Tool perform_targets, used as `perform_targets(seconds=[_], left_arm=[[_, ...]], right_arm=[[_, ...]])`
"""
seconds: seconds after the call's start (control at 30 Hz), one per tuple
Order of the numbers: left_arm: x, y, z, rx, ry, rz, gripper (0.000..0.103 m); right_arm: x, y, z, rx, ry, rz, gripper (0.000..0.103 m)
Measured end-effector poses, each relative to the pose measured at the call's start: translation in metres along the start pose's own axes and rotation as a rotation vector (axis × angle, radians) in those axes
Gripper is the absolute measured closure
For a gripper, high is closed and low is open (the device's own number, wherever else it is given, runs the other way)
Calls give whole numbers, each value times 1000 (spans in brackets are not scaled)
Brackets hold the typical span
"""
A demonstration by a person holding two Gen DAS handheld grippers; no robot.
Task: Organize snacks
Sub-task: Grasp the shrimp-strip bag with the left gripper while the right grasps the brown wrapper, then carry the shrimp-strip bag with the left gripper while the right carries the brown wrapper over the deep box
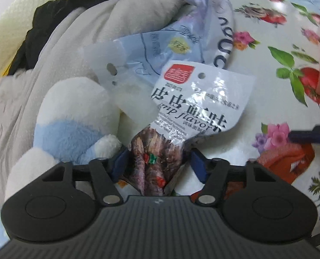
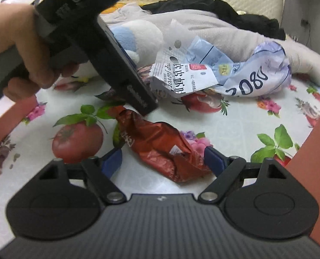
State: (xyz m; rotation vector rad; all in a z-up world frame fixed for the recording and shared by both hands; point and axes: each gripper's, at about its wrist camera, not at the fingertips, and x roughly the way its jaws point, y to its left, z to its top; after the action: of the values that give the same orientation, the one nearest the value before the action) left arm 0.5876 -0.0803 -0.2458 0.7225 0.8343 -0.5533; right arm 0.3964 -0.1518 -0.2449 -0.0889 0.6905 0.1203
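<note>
- The landmark is the shrimp snack packet (image 1: 181, 108), a white and clear pouch with black lettering; it lies on a flowered tablecloth (image 1: 268, 32) printed with tomatoes and leaves.
- The left gripper (image 1: 157, 161) straddles the dark lower end of that packet. Its blue pads (image 1: 197, 164) stand on either side, and I cannot tell if they press on the wrapper or only bracket it.
- Just behind the packet lies a crumpled pale blue bag (image 1: 205, 30) with large dark letters, partly under the packet's top edge.
- Left of the packet, in the left wrist view, sits a white and blue plush toy (image 1: 73, 118), with a grey blanket (image 1: 78, 43) heaped beyond it.
- In front of the packet, in the right wrist view, a red snack wrapper (image 2: 160, 149) lies crumpled on the cloth.
- The right gripper (image 2: 163, 161) is spread wide around the near end of the red wrapper; one blue pad looks to touch it, the other stands clear.
- A hand (image 2: 26, 49) holds the left gripper's handle over the packet.
</note>
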Motion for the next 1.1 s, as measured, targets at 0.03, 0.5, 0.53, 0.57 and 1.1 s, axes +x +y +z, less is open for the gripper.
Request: perform_targets(seconds=[0.03, 0.5, 0.53, 0.57, 1.1], left_arm=[[-1, -1, 0, 3, 4, 2, 40], [-62, -12, -19, -218, 23, 18, 53], [-70, -14, -23, -243, 25, 19, 53], [-77, -16, -26, -258, 26, 18, 53], [-213, -61, -110, -697, 11, 26, 53]], right_arm=[[-1, 0, 0, 1, 4, 1, 30], [-59, 10, -21, 14, 46, 12, 44], [-66, 9, -22, 22, 41, 6, 44], [-73, 8, -24, 39, 37, -6, 44], [-184, -9, -49, 207, 46, -39, 44]])
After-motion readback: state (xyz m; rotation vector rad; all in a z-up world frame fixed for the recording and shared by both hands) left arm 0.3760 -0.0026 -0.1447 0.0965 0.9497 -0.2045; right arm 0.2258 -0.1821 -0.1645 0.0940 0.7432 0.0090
